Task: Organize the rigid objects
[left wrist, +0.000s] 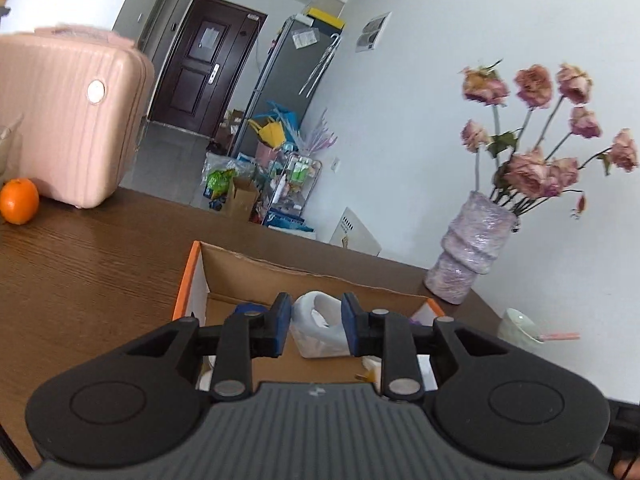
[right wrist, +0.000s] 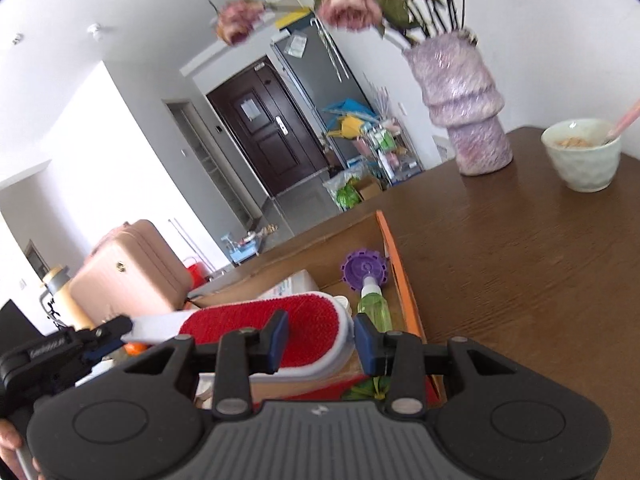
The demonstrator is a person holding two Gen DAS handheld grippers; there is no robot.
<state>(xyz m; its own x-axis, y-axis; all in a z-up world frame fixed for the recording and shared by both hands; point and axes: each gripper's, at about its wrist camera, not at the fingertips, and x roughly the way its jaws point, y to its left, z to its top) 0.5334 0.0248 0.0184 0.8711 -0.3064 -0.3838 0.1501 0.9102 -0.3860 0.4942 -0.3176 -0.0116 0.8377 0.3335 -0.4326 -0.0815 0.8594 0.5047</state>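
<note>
Right wrist view: lint brush [right wrist: 280, 332], red bristle pad on a white body, lay across the cardboard box [right wrist: 404, 280] on the surface. Judged light, stiff and smooth-sided; best held by the white handle, where the left gripper [right wrist: 108, 334] appeared closed on it. Right gripper [right wrist: 320, 340] stood open over the pad, holding nothing. Green spray bottle [right wrist: 374, 304] lay just right, likely slippery.

No text can be read for certain; faint lettering on the left gripper [right wrist: 105, 338] is too blurred.
</note>
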